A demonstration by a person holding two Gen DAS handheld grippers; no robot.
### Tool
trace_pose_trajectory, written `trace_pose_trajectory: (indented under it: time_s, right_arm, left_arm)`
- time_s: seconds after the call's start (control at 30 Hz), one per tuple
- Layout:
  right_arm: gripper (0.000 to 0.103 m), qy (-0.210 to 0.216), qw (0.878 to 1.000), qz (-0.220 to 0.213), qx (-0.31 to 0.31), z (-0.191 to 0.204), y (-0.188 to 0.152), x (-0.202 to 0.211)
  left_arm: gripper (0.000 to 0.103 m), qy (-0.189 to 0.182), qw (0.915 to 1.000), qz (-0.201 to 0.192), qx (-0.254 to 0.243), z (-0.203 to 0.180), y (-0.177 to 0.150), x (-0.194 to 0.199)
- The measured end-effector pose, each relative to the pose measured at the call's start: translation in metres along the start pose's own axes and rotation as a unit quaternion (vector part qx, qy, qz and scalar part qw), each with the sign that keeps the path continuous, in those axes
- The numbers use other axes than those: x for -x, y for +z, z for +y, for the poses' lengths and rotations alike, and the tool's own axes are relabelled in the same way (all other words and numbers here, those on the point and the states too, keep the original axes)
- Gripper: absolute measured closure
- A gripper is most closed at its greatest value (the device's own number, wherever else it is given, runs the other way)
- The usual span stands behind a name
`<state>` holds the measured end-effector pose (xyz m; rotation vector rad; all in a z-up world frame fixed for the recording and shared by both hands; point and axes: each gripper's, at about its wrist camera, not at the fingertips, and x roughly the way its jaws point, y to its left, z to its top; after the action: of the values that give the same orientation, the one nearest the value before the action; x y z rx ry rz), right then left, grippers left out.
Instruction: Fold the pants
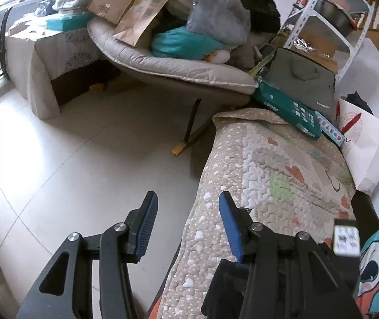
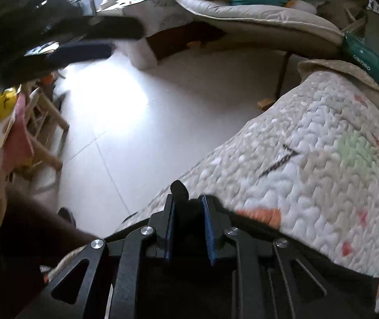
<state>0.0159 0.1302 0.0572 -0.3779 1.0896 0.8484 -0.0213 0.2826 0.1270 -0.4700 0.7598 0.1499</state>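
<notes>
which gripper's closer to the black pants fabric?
Right. The right gripper is clamped on the black pants fabric; the left gripper hangs open at the quilt's edge, holding nothing.

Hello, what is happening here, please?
A person is folding pants on a quilt-covered bed. The right hand-held gripper is shut on a pinch of the dark pants at the quilt's edge. The left hand-held gripper is open and empty, over the quilt's edge and the floor.

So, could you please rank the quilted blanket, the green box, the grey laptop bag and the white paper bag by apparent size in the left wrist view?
1. quilted blanket, clearly largest, though nearest the camera.
2. grey laptop bag and white paper bag: look alike, so I won't rank them.
3. green box, smallest showing; partly hidden under the laptop bag.
</notes>
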Motion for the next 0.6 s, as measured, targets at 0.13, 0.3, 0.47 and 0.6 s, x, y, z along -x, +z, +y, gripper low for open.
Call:
trace_pose_trajectory:
  time_s: [0.13, 0.3, 0.47, 0.6]
  right_arm:
    - [0.077, -0.031, 0.999, 0.013, -0.006, -0.005, 0.010, -0.033]
    - [0.057, -0.027, 0.999, 0.004, -0.033, -0.013, 0.008, -0.028]
    - [0.047, -0.048, 0.995, -0.047, -0.071, -0.059, -0.024, 0.052]
    - [0.047, -0.113, 0.983, -0.057, -0.132, -0.125, -0.067, 0.104]
  left_arm:
    - [0.056, 0.005, 1.0000, 0.000, 0.005, 0.002, 0.001, -0.003]
    - [0.056, 0.013, 0.9999, -0.005, -0.009, -0.003, -0.001, -0.005]
    - [0.056, 0.012, 0.9996, 0.001, -0.027, -0.015, -0.011, -0.009]
    - [0.056, -0.009, 0.9976, 0.031, -0.061, -0.043, -0.031, -0.020]
